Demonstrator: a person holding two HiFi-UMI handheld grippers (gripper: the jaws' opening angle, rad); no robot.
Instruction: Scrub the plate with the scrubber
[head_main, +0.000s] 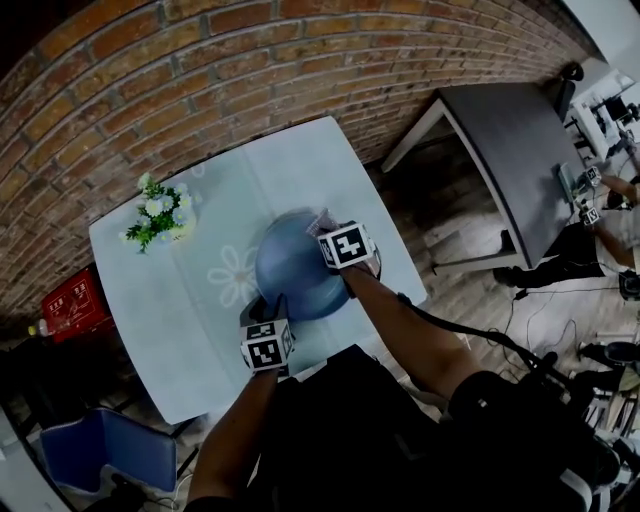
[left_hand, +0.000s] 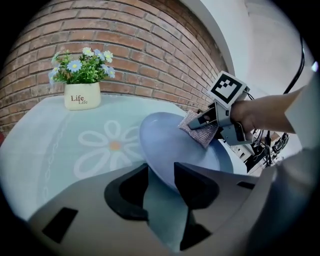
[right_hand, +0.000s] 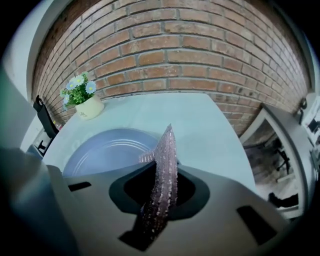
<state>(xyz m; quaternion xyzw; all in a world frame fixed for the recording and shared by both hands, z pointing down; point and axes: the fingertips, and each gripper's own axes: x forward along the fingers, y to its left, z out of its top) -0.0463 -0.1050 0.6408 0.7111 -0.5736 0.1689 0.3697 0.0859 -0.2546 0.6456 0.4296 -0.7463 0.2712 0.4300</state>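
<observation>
A round blue plate (head_main: 295, 265) lies on the pale table (head_main: 190, 320), near its front edge. The near rim of the plate (left_hand: 175, 145) sits between the jaws of my left gripper (left_hand: 160, 175), which stand apart around it; I see no clear pressing. My right gripper (head_main: 335, 228) is at the plate's far right rim, shut on a purple glittery scrubber (right_hand: 165, 165). From the left gripper view, the scrubber (left_hand: 200, 131) rests against the plate's far edge. In the right gripper view the plate (right_hand: 105, 150) lies just left of the scrubber.
A white pot of flowers (head_main: 160, 215) stands at the table's back left, against the brick wall. A dark table (head_main: 510, 150) is off to the right, a red crate (head_main: 75, 300) and a blue chair (head_main: 100, 450) to the left on the floor.
</observation>
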